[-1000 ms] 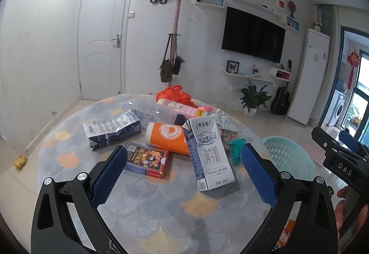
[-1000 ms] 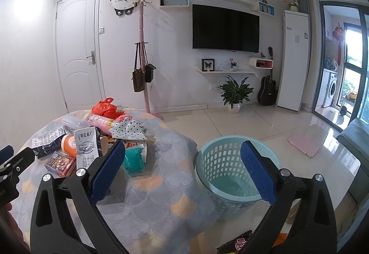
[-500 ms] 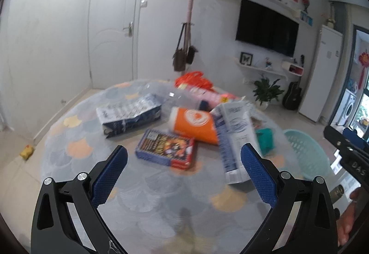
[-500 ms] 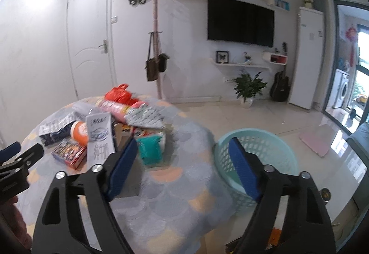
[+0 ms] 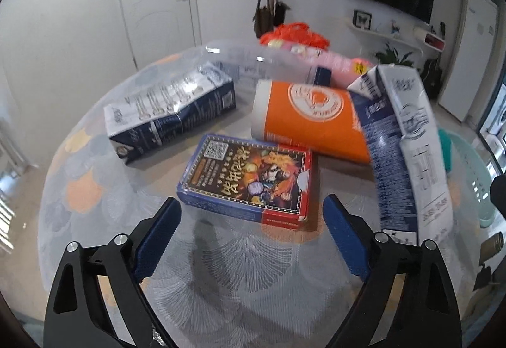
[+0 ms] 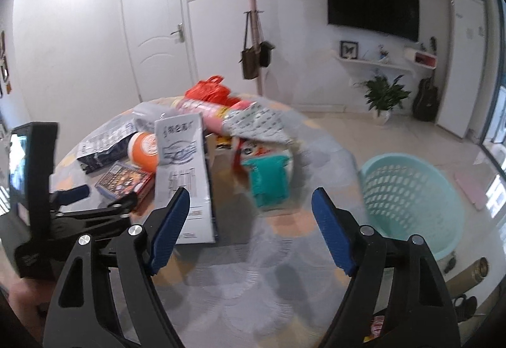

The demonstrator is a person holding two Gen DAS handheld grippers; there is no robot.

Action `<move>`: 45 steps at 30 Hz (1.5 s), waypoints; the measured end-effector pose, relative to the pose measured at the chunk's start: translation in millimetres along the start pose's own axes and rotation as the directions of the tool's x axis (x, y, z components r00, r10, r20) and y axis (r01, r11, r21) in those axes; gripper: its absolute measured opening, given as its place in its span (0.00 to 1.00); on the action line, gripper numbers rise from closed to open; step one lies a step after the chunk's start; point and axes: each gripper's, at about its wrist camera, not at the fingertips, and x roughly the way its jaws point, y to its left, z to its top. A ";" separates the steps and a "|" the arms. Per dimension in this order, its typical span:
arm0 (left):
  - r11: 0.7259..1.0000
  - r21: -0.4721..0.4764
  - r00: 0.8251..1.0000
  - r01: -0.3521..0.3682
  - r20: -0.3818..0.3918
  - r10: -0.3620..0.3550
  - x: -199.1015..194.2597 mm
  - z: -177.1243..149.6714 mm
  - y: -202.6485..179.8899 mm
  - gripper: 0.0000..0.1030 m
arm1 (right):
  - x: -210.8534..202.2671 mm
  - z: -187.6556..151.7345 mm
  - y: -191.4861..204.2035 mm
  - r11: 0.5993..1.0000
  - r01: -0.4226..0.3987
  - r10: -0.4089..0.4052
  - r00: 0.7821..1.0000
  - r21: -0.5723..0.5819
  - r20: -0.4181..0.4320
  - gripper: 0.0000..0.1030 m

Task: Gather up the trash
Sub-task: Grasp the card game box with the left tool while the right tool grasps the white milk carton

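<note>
A round table (image 5: 95,189) with a scale-patterned cloth carries the litter. On it lie 2 milk cartons (image 5: 170,114) (image 5: 408,145), an orange cup (image 5: 310,120) on its side between them, a card box (image 5: 249,180) in front, a clear bottle (image 5: 253,60), an orange bag (image 5: 294,33) and a teal packet (image 6: 268,180). Beside the table, a pale green basket (image 6: 411,189) stands on the tiled floor (image 6: 395,136).

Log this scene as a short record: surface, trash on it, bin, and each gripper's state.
surface: round table with patterned cloth
trash: card box, orange cup on its side, two milk cartons, teal packet, red bag
bin: teal basket on the floor beside the table, looks empty
left gripper: jaws closing, nothing between them, card box just ahead
right gripper: open, empty, teal packet ahead
</note>
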 end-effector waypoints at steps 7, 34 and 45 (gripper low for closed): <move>0.996 -0.087 0.998 0.029 -0.050 -0.033 5.4 -3.8 26.7 0.77 | 25.4 0.4 13.9 0.996 -0.085 0.085 0.994 0.003 -0.065 0.73; 0.971 -0.235 0.997 0.049 -0.054 -0.063 20.0 27.5 72.3 0.78 | 79.3 9.9 34.4 0.993 -0.116 0.115 0.985 0.005 -0.131 0.78; 0.990 -0.140 0.998 -0.030 -0.052 0.023 14.7 23.7 55.0 0.67 | 72.9 8.8 41.4 0.996 -0.084 0.081 0.993 -0.027 -0.087 0.69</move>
